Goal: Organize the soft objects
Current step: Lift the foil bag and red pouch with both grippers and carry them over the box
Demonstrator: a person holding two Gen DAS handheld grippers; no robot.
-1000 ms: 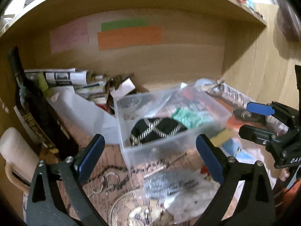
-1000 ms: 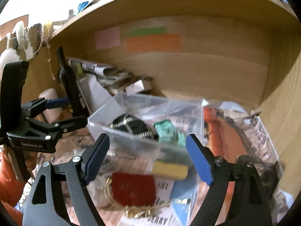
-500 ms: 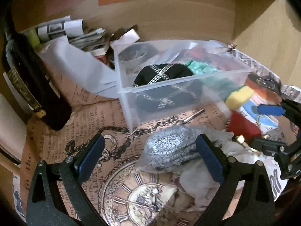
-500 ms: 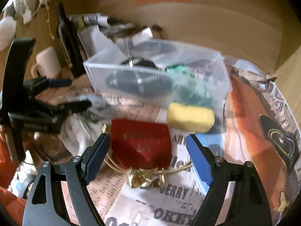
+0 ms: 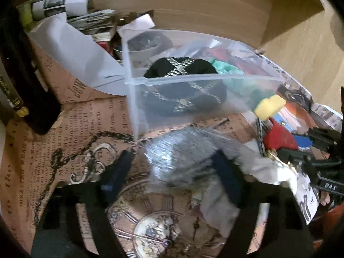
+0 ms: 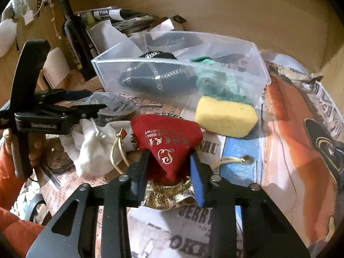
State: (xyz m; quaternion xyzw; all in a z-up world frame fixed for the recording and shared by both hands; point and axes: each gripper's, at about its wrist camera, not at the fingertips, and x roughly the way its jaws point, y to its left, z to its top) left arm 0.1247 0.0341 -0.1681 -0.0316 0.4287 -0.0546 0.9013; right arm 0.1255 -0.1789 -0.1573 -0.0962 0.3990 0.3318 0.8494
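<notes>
A clear plastic bin [image 5: 193,79] [image 6: 253,64] holds a black pouch with silver trim [image 5: 182,73] [image 6: 154,75] and a green cloth [image 6: 215,83]. My right gripper [image 6: 169,169] is shut on a red drawstring pouch [image 6: 167,137] with gold lettering, just in front of the bin. My left gripper [image 5: 174,167] straddles a silver-grey shiny pouch [image 5: 178,154] [image 6: 114,103], its jaws closing in around it; motion blur hides whether they grip. A yellow sponge [image 6: 225,116] [image 5: 269,106] lies against the bin's near wall. A white cloth bag [image 6: 94,144] lies left of the red pouch.
A dark bottle [image 6: 75,36] [image 5: 25,81] stands at the left. Rolled papers and a white sheet [image 5: 71,49] pile behind the bin. Printed paper [image 5: 64,150] covers the shelf floor. Wooden walls [image 6: 258,17] close the back and right.
Both grippers dropped down and forward. The right jaws closed on the red pouch. The left jaws narrowed around the silver-grey pouch.
</notes>
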